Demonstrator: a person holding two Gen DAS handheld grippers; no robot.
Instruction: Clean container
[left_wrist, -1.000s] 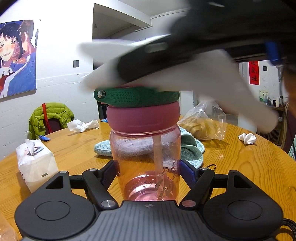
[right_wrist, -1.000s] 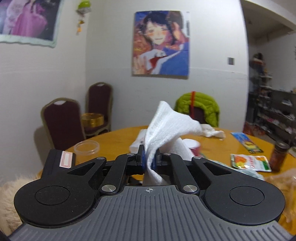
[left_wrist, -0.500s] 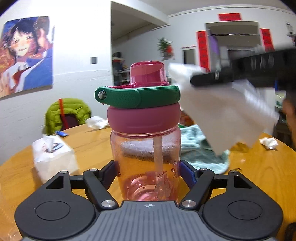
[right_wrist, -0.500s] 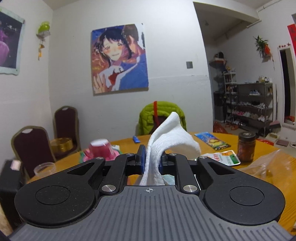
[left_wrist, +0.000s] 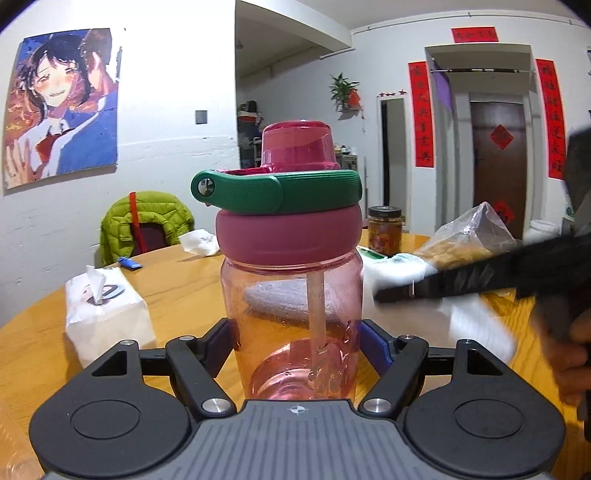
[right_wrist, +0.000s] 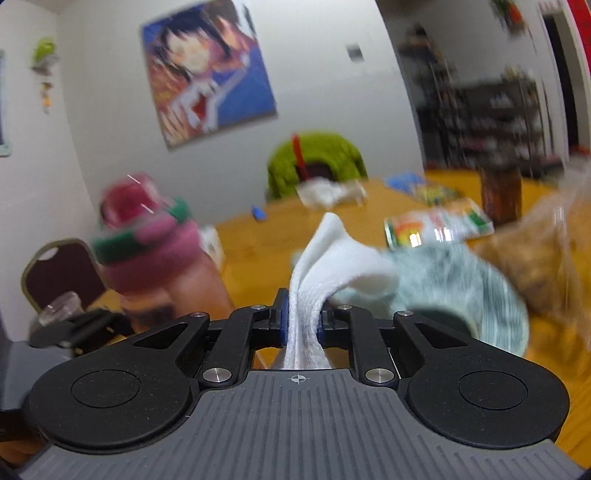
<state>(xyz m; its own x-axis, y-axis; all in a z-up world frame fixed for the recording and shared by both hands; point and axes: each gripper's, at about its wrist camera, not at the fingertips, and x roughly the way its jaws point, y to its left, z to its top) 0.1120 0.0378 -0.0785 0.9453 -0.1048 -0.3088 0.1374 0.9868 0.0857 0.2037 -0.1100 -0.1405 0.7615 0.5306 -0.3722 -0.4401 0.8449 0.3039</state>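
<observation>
Tissue box; jar; green jacket

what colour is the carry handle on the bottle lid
Dark green, above the pink lid; the handle shows best in the left wrist view.

My pink translucent bottle stands upright on the wooden table, clamped low between my left gripper's fingers; its pink lid carries a green handle, a straw runs inside; the white cloth hangs folded, pinched in my right gripper.
</observation>
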